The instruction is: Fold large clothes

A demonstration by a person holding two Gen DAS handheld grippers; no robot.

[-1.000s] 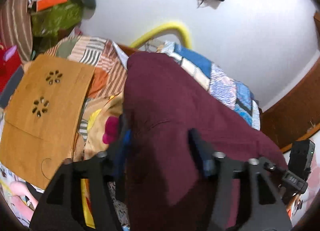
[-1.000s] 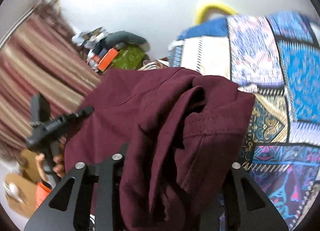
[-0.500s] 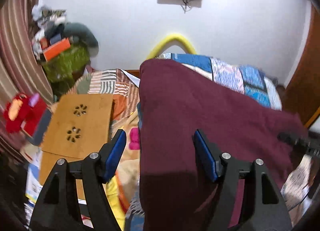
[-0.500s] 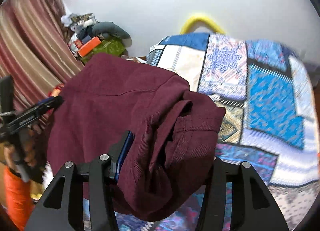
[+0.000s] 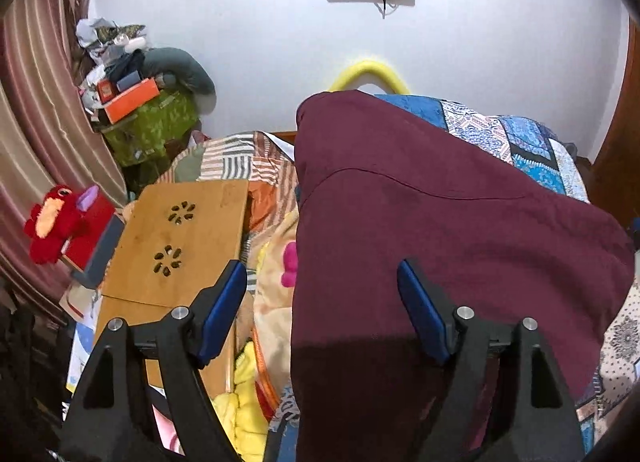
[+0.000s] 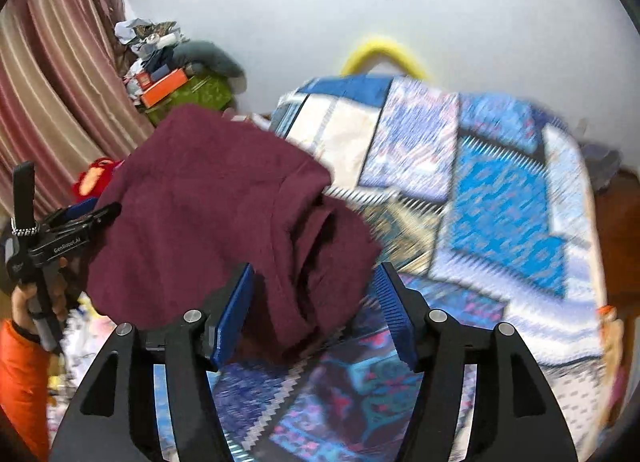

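left wrist view is showing the left gripper (image 5: pixel 320 286) with its blue-padded jaws opening, standing wide apart; the large maroon knit garment (image 5: pixel 440 202) is lying spread ahead of it and passing between the jaws, its left edge falling inside the gap, and neither pad is pressing on the cloth. to the left of this gripper a light wooden lap desk with flower-shaped cutouts (image 5: pixel 176 230) is resting, with a red plush toy (image 5: pixel 52 222) further left, and a striped and floral bedsheet (image 5: pixel 260 166) is showing ahead beside the garment's edge. right wrist view is showing the right gripper (image 6: pixel 312 302) with its jaws also opening; a bunched fold of the same garment (image 6: pixel 224 206) is hanging down between the pads, which are standing clear of it. a blue patchwork quilt (image 6: pixel 500 198) is stretching ahead and to the right of this gripper, blurred. far left, a hand (image 6: pixel 24 302) in an orange sleeve is gripping the other tool's handle.
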